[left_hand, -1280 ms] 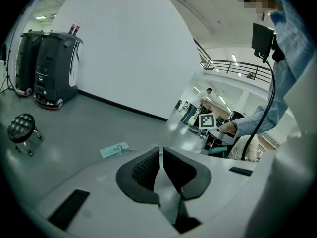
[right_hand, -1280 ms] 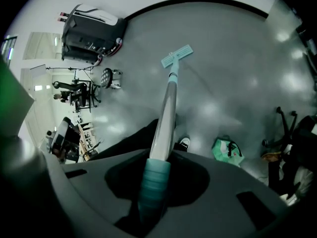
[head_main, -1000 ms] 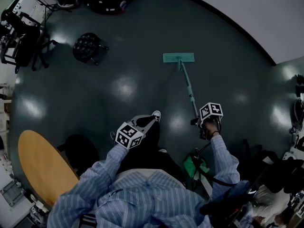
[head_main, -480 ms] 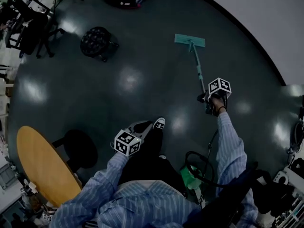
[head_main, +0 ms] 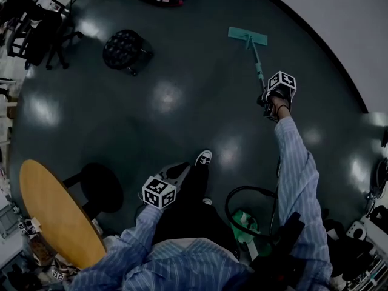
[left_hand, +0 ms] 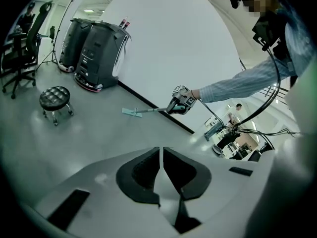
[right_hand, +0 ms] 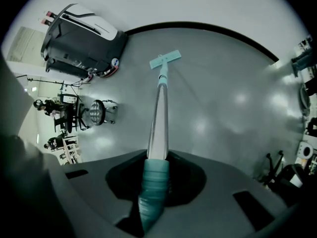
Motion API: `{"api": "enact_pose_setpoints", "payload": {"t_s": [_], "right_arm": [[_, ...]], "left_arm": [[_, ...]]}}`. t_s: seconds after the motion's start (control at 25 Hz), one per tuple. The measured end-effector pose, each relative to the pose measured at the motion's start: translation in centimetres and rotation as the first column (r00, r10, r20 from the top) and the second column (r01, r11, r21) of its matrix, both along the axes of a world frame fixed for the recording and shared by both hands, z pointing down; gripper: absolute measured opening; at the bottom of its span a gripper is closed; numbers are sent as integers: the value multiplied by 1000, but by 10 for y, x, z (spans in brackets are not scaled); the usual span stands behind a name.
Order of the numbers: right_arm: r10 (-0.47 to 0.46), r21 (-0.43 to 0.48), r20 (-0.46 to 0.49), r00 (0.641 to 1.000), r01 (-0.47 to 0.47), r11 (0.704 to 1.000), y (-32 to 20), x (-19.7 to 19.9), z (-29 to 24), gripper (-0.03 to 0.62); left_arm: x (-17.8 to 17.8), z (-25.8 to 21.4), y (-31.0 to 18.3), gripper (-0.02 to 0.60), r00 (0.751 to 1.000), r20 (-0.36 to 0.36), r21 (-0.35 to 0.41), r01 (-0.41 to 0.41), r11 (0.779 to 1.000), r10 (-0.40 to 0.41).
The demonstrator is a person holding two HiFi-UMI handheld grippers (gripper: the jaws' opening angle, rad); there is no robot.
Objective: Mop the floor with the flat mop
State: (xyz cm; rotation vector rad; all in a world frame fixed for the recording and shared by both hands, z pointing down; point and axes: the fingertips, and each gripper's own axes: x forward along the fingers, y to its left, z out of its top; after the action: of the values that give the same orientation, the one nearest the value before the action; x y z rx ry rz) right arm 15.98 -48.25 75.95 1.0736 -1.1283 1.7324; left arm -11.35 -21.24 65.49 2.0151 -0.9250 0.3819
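Right tongs point(head_main: 265, 100) – at the end of an outstretched arm – are clenched on the teal grip of the flat mop point(head_main: 257, 60). Its pole slopes away to the mop head point(head_main: 247, 36), which lies flat on the dark floor point(head_main: 194, 83) near the white wall point(head_main: 339, 17). Left tongs point(head_main: 177, 173) hang beside the person's shoe point(head_main: 204, 158), jaws pressed together on nothing. A wheeled stool point(head_main: 124, 50) stands well apart from the mop.
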Motion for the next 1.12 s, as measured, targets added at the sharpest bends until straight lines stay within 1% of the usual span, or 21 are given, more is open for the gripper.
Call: {"api": "enact_pose_setpoints", "payload": {"t_s": [0.12,0.2,0.28,0.4,0.64,0.92,1.04,1.12], "right_arm": [[15,2,13,1000,-15,1000,10,-5,-2,64],[22,-1,24,999,-22,1000,28,-7,-5,65],[8,-4,21,1000,-8,1000,54,-3,-6,64],[-15,-9,18,1000,15,1000,106,4,-8,64],[4,-18,67,998,-3,1000,210,6,-16,64],[33,-31,95,995,-30,999,341,7,-30,64],[51,-44,108,993,-47,998,388,3,-30,65],[66,-52,123,990,-60,997,418,0,-31,65]], "left_arm": [[2,3,5,23,1000,-6,-3,-18,1000,18],[6,2,8,23,999,-15,4,-36,999,36],[12,-3,11,23,998,-24,20,-48,999,49],[20,-9,16,23,997,-30,43,-68,997,69],[32,-25,31,23,994,-30,81,-106,991,109],[48,-44,83,23,986,-29,123,-158,980,163],[50,-45,104,23,983,-26,133,-176,975,181],[46,-47,113,23,984,-13,144,-174,974,178]]}}
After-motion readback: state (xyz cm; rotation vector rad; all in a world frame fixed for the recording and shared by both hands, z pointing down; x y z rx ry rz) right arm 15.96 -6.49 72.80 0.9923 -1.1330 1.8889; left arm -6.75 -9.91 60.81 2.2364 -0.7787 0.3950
